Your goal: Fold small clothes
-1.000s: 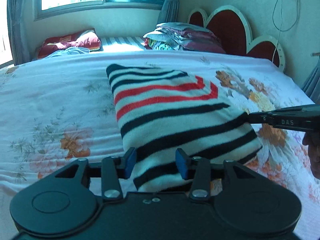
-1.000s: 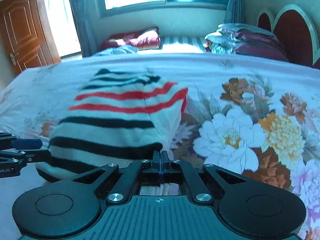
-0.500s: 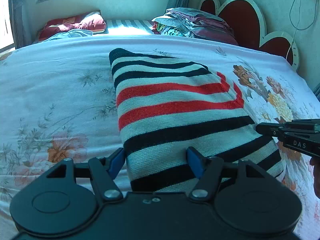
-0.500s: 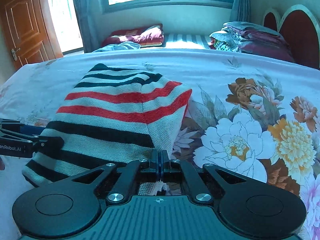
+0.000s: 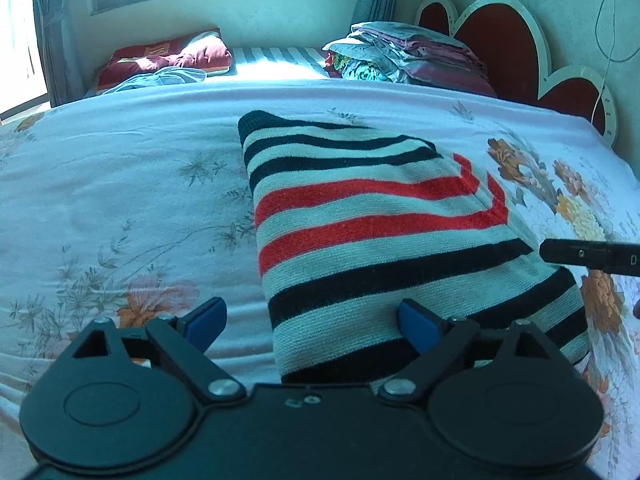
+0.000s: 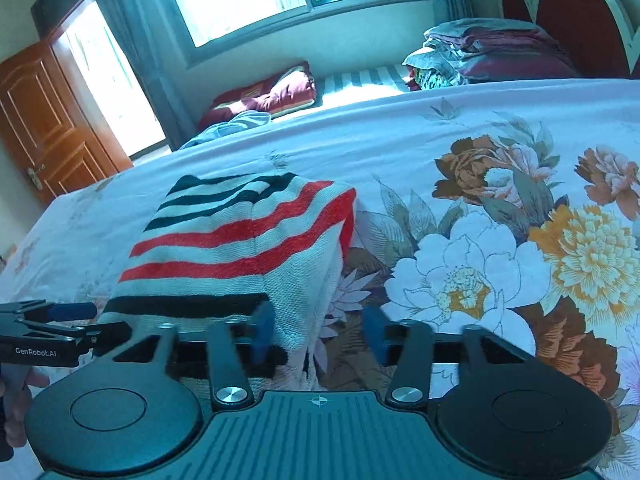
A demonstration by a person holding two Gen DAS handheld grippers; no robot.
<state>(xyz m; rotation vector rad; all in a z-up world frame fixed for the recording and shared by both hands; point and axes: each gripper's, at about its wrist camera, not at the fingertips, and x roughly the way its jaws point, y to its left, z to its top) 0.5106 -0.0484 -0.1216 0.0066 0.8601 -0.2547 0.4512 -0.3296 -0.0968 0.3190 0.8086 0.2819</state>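
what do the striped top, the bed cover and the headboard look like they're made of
Striped sweater: looks like knitted yarn, matte and slightly fuzzy; ribbed stitch rows show in the stripes.
Bed cover: thin woven cloth, probably cotton, matte; it creases finely and carries a printed flower pattern.
Headboard: hard scalloped panels, dark red with pale trim, perhaps painted wood; the material stays uncertain.

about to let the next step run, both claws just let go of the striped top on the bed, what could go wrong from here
1. The left claw has just been opening with one pad still over the striped sweater; pulling back could snag the knit and drag the fold open.
2. The right claw has just opened astride the sweater's near corner, which looks bunched and may spring loose.
3. The sweater lies on a soft bedsheet, so a nudge could shift it.
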